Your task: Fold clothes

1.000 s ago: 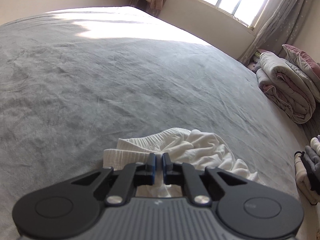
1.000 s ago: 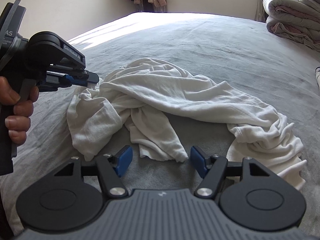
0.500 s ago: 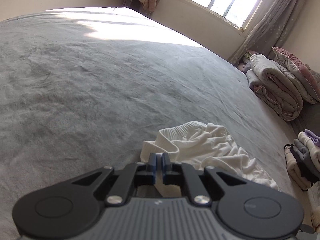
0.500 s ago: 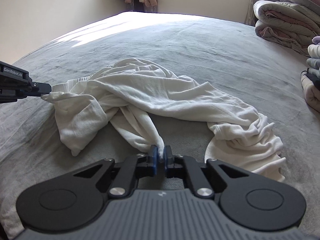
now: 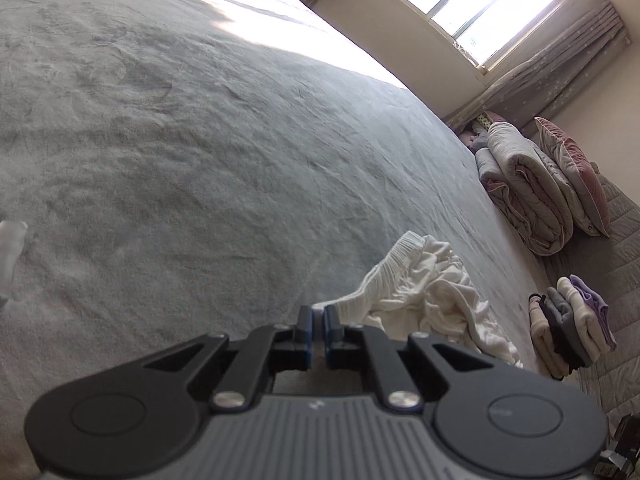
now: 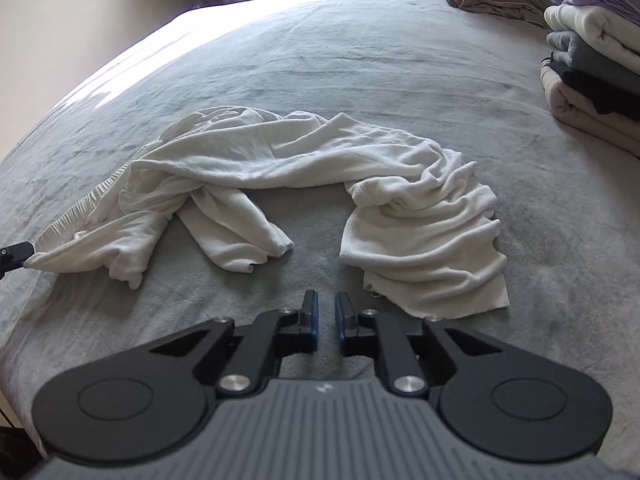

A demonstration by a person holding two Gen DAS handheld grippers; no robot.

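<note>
White garment (image 6: 304,176) crumpled on grey bed cover (image 6: 360,64), sunlit window (image 5: 468,4) beyond

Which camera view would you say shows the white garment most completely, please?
The right wrist view: the white garment lies spread across the grey bed, fully in frame from the ribbed hem pinched by the left gripper to its far bunched end. The left wrist view shows only the ribbed hem and a crumpled heap beyond the left gripper.

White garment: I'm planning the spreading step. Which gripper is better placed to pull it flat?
Left. The left gripper is shut on the white garment at its ribbed hem; the right gripper, jaws opening, holds nothing.
</note>
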